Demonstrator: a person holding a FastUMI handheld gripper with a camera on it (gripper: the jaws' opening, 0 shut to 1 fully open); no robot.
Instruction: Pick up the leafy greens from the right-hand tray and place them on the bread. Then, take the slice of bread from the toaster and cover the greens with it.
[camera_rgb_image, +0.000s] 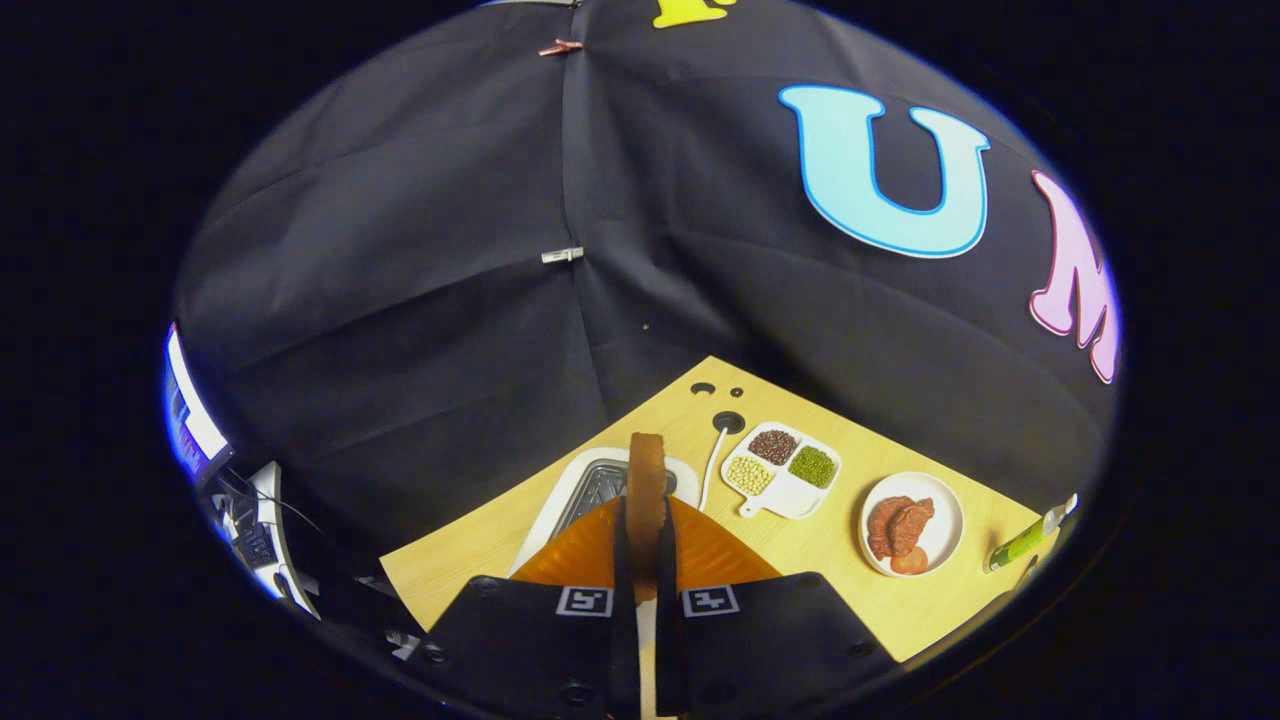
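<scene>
My gripper is shut on a slice of bread, which I see edge-on as a thin upright strip with a brown crust, standing up between the two fingers. Just beyond and below the slice sits the white toaster with its grey slotted top, on the wooden table. The slice is held above the toaster's top. I cannot tell whether its lower edge is clear of the slot, because the fingers hide it.
To the right of the toaster lies a white divided dish with three kinds of beans. Farther right are a white plate of meat and a green tube. A white cable runs to a table hole. A monitor stands at the left.
</scene>
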